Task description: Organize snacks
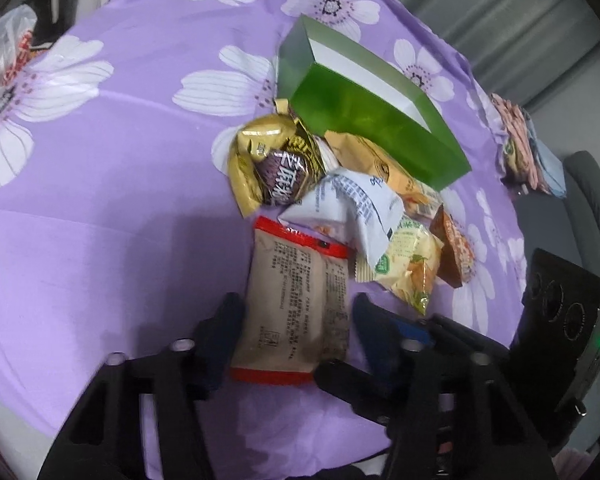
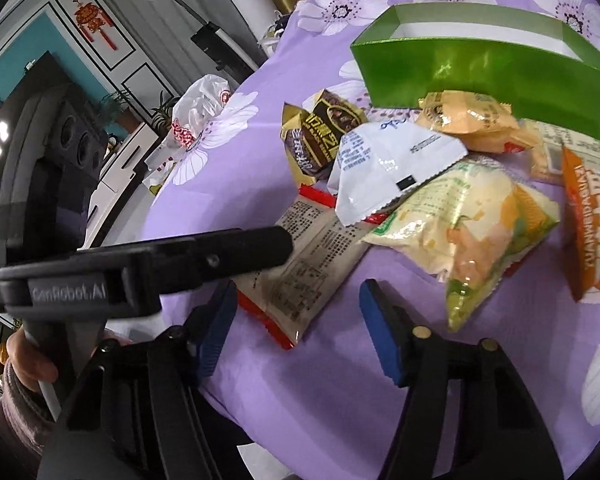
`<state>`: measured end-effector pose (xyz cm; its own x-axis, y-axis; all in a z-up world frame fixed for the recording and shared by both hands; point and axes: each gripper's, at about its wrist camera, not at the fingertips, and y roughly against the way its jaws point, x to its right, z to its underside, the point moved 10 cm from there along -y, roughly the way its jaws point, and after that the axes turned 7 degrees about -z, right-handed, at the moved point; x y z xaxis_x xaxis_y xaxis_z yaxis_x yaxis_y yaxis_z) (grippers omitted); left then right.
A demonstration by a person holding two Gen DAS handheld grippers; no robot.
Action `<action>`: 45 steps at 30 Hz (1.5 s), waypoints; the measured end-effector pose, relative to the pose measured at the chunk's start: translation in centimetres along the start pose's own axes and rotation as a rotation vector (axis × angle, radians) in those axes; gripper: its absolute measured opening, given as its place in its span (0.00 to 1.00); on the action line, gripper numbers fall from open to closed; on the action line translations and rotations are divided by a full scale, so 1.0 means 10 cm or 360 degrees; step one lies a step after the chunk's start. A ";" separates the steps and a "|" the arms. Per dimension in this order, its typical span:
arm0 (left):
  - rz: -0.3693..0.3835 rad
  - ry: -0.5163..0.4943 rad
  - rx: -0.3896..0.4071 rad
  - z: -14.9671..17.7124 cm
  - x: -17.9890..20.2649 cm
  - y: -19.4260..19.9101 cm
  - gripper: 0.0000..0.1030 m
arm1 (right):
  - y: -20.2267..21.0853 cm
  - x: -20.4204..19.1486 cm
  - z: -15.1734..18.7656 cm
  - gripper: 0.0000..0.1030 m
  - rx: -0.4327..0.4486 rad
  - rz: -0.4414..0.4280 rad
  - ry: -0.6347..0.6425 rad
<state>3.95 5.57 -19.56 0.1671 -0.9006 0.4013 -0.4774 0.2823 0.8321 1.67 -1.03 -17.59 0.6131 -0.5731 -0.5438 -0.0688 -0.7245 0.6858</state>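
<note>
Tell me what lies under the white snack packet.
The white packet overlaps the red-edged top of the tan packet and part of the pale yellow-green packet. Anything else beneath it is hidden.

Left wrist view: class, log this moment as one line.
left gripper: fingers astride beige red-ended packet | right gripper: open, empty | green box: upright, no snacks visible inside

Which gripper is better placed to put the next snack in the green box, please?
Left. The left gripper already straddles the beige packet; the right gripper has only cloth between its jaws.
</note>
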 end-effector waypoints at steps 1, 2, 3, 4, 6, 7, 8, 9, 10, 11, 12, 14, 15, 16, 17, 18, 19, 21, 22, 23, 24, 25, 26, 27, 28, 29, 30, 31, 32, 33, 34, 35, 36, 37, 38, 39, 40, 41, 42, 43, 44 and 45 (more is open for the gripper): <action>0.0005 0.0003 -0.0006 0.00 0.00 -0.02 0.46 | -0.01 0.00 -0.01 0.58 0.0000 -0.0002 0.0008; 0.0001 0.0010 -0.0010 0.00 -0.01 -0.03 0.46 | -0.02 -0.01 -0.01 0.57 -0.0002 -0.0001 0.0015; -0.0001 0.0024 -0.0013 0.00 -0.02 -0.05 0.44 | -0.04 0.00 -0.02 0.57 -0.0006 0.0002 0.0019; 0.0005 0.0044 -0.0011 -0.01 -0.04 -0.06 0.43 | -0.05 0.01 -0.03 0.56 -0.0006 -0.0003 0.0019; 0.0013 0.0067 -0.0005 -0.03 -0.06 -0.06 0.40 | -0.07 0.02 -0.05 0.50 -0.0008 -0.0001 0.0037; 0.0010 0.0068 -0.0005 -0.04 -0.06 -0.06 0.39 | -0.08 0.03 -0.05 0.43 -0.0012 0.0006 0.0047; 0.0011 0.0066 -0.0001 -0.03 -0.06 -0.06 0.39 | -0.09 0.04 -0.05 0.42 -0.0015 0.0001 0.0060; 0.0013 0.0063 0.0002 -0.03 -0.05 -0.06 0.39 | -0.09 0.04 -0.06 0.42 -0.0016 -0.0006 0.0068; 0.0011 0.0062 0.0004 -0.03 -0.05 -0.06 0.38 | -0.10 0.03 -0.08 0.41 -0.0015 -0.0003 0.0079; 0.0008 0.0067 0.0007 -0.03 -0.05 -0.06 0.38 | -0.10 0.03 -0.08 0.41 -0.0012 -0.0001 0.0088; 0.0007 0.0063 0.0015 -0.03 -0.04 -0.04 0.37 | -0.10 0.02 -0.09 0.40 -0.0004 -0.0013 0.0085; 0.0005 0.0059 0.0030 -0.04 -0.03 -0.01 0.37 | -0.08 -0.02 -0.09 0.34 0.0018 -0.0048 0.0091; 0.0011 0.0054 0.0037 -0.04 -0.01 0.01 0.37 | -0.07 -0.04 -0.10 0.32 0.0033 -0.0069 0.0095; 0.0020 0.0046 0.0045 -0.05 0.01 0.04 0.34 | -0.05 -0.06 -0.09 0.30 0.0042 -0.0077 0.0095; 0.0028 0.0040 0.0055 -0.05 0.03 0.07 0.33 | -0.03 -0.12 -0.10 0.16 0.0054 -0.0129 0.0092; 0.0025 0.0030 0.0071 -0.07 0.05 0.12 0.32 | -0.02 -0.14 -0.11 0.15 0.0063 -0.0144 0.0087; 0.0024 0.0020 0.0084 -0.08 0.07 0.15 0.31 | -0.02 -0.16 -0.12 0.15 0.0066 -0.0142 0.0094; 0.0022 0.0018 0.0096 -0.10 0.07 0.19 0.30 | -0.03 -0.20 -0.15 0.15 0.0065 -0.0145 0.0113; 0.0010 0.0018 0.0097 -0.11 0.05 0.19 0.27 | -0.03 -0.20 -0.15 0.15 0.0066 -0.0149 0.0105; -0.0005 0.0024 0.0092 -0.12 0.03 0.17 0.26 | -0.04 -0.20 -0.16 0.18 0.0064 -0.0149 0.0101; -0.0016 0.0040 0.0083 -0.12 -0.01 0.15 0.25 | -0.06 -0.18 -0.17 0.19 0.0059 -0.0136 0.0091; -0.0041 0.0067 0.0072 -0.12 -0.07 0.13 0.25 | -0.07 -0.16 -0.17 0.30 0.0051 -0.0112 0.0077; -0.0059 0.0077 0.0071 -0.11 -0.10 0.13 0.25 | -0.08 -0.12 -0.16 0.49 0.0044 -0.0090 0.0059; -0.0073 0.0074 0.0074 -0.11 -0.13 0.13 0.25 | -0.08 -0.10 -0.14 0.53 0.0045 -0.0102 0.0039; -0.0105 0.0079 0.0086 -0.12 -0.18 0.14 0.25 | -0.09 -0.11 -0.14 0.58 0.0042 -0.0111 0.0037; -0.0137 0.0086 0.0093 -0.12 -0.21 0.15 0.25 | -0.12 -0.12 -0.12 0.58 0.0024 -0.0111 0.0052; -0.0185 0.0083 0.0093 -0.12 -0.27 0.15 0.25 | -0.14 -0.12 -0.11 0.58 0.0010 -0.0100 0.0072; -0.0212 0.0082 0.0092 -0.12 -0.31 0.15 0.25 | -0.16 -0.14 -0.11 0.58 -0.0002 -0.0093 0.0093; -0.0235 0.0090 0.0095 -0.13 -0.34 0.16 0.26 | -0.19 -0.18 -0.12 0.58 -0.0018 -0.0104 0.0125; -0.0250 0.0091 0.0096 -0.13 -0.38 0.15 0.26 | -0.20 -0.21 -0.13 0.58 -0.0026 -0.0116 0.0146; -0.0261 0.0097 0.0097 -0.14 -0.42 0.14 0.26 | -0.22 -0.23 -0.14 0.59 -0.0031 -0.0120 0.0161; -0.0272 0.0104 0.0096 -0.13 -0.45 0.14 0.26 | -0.25 -0.25 -0.14 0.60 -0.0043 -0.0118 0.0186; -0.0272 0.0105 0.0092 -0.13 -0.47 0.12 0.26 | -0.30 -0.26 -0.14 0.62 -0.0067 -0.0112 0.0205; -0.0261 0.0099 0.0092 -0.12 -0.47 0.09 0.26 | -0.34 -0.25 -0.15 0.62 -0.0067 -0.0100 0.0219; -0.0260 0.0086 0.0092 -0.12 -0.47 0.07 0.26 | -0.35 -0.25 -0.17 0.62 -0.0061 -0.0096 0.0231; -0.0256 0.0058 0.0093 -0.11 -0.45 0.04 0.26 | -0.38 -0.25 -0.19 0.63 -0.0065 -0.0086 0.0258; -0.0270 0.0045 0.0104 -0.11 -0.44 0.04 0.26 | -0.39 -0.24 -0.20 0.61 -0.0068 -0.0061 0.0275; -0.0276 0.0040 0.0108 -0.11 -0.44 0.04 0.26 | -0.40 -0.22 -0.21 0.57 -0.0067 -0.0027 0.0297; -0.0266 0.0049 0.0108 -0.11 -0.45 0.05 0.26 | -0.41 -0.21 -0.21 0.54 -0.0075 0.0013 0.0340; -0.0249 0.0064 0.0106 -0.11 -0.46 0.04 0.26 | -0.41 -0.20 -0.21 0.49 -0.0073 0.0032 0.0361; -0.0215 0.0092 0.0101 -0.10 -0.49 0.04 0.26 | -0.39 -0.17 -0.20 0.46 -0.0062 0.0041 0.0372; -0.0176 0.0125 0.0095 -0.10 -0.51 0.04 0.25 | -0.38 -0.15 -0.21 0.45 -0.0053 0.0033 0.0364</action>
<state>3.76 10.59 -20.84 0.2874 -0.8958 0.3390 -0.5025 0.1603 0.8496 2.63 3.40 -18.39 0.7747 -0.4831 -0.4081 -0.0594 -0.6981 0.7135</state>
